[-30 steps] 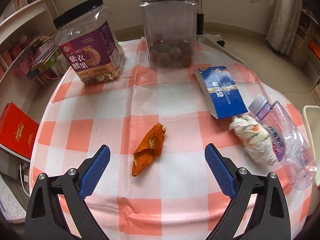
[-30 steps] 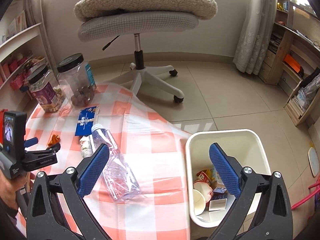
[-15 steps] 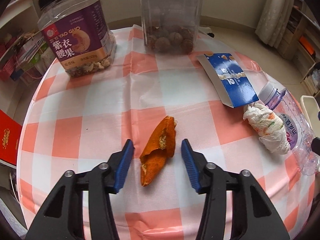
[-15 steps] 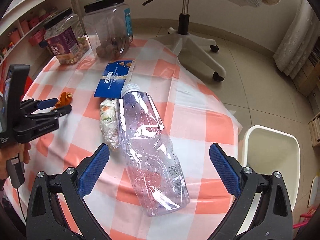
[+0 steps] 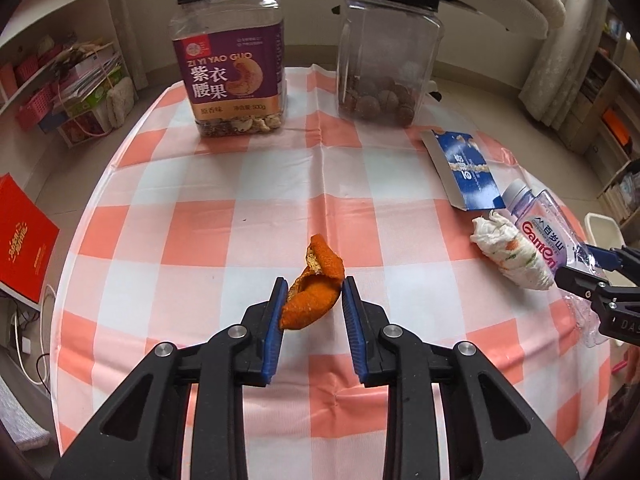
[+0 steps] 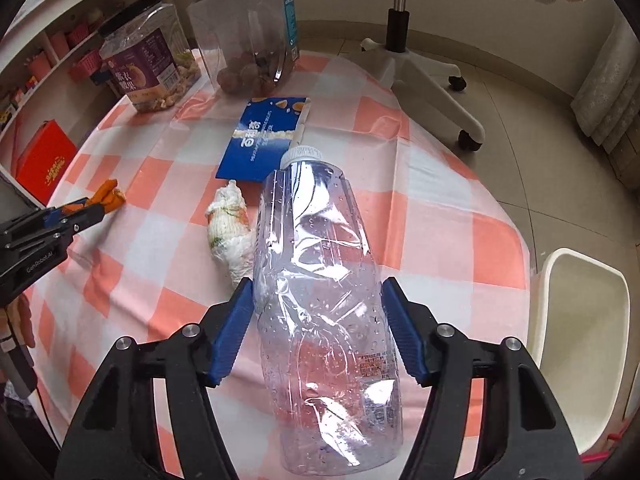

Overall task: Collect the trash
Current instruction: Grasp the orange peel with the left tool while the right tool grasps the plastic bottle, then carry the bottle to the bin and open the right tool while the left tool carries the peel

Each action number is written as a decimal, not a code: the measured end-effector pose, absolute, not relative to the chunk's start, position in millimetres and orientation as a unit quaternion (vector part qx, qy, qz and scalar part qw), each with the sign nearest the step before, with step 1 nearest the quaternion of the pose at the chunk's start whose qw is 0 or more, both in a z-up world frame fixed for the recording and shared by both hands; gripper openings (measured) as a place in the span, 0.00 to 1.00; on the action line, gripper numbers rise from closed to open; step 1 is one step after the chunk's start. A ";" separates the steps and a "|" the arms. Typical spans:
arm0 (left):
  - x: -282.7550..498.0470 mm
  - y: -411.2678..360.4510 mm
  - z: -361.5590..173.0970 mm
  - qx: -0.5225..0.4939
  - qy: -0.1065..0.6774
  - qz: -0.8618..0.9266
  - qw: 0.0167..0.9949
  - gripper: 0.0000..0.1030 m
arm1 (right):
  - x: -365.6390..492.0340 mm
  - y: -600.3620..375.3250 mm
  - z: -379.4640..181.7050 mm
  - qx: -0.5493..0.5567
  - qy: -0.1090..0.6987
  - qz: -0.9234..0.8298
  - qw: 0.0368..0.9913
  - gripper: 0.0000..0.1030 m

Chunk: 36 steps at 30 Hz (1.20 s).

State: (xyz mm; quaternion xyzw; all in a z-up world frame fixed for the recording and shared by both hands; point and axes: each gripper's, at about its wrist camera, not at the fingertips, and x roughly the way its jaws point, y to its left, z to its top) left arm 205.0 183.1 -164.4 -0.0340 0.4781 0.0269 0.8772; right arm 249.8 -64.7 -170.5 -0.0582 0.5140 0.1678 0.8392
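An orange peel [image 5: 312, 300] lies on the checked tablecloth [image 5: 224, 224]. My left gripper [image 5: 314, 282] is closing on it, both blue pads pressing its sides; from the right wrist view the peel [image 6: 108, 196] pokes out past that gripper [image 6: 86, 210]. A crumpled clear plastic bottle [image 6: 316, 220] lies on its side, cap pointing away. My right gripper [image 6: 318, 284] straddles its middle, jaws closing, pads against its walls. In the left wrist view the bottle [image 5: 540, 236] and right gripper [image 5: 592, 268] are at the right edge.
A wadded tissue [image 6: 230, 224] lies against the bottle's left side, a blue packet [image 6: 268, 136] beyond it. Two black-lidded jars [image 5: 232, 64] [image 5: 388, 60] stand at the table's far side. A white bin [image 6: 580, 312] sits on the floor to the right, a chair base [image 6: 416, 76] behind.
The left gripper advanced over the peel and narrowed from wide open until it pinches it. The right gripper swung from the bin down over the bottle and drew its jaws in against it.
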 end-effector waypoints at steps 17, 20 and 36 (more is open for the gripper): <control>145.6 184.8 -95.6 -0.096 0.391 0.066 0.913 0.23 | 208.2 -68.7 -87.4 0.002 0.406 0.216 0.888 0.60; 135.7 176.7 -83.3 -0.090 0.373 0.067 0.921 0.23 | 197.4 -73.0 -74.2 0.005 0.389 0.225 0.893 0.60; 104.8 129.3 -59.2 -0.046 0.337 0.056 0.939 0.23 | 166.2 -95.9 -47.3 0.009 0.342 0.232 0.910 0.60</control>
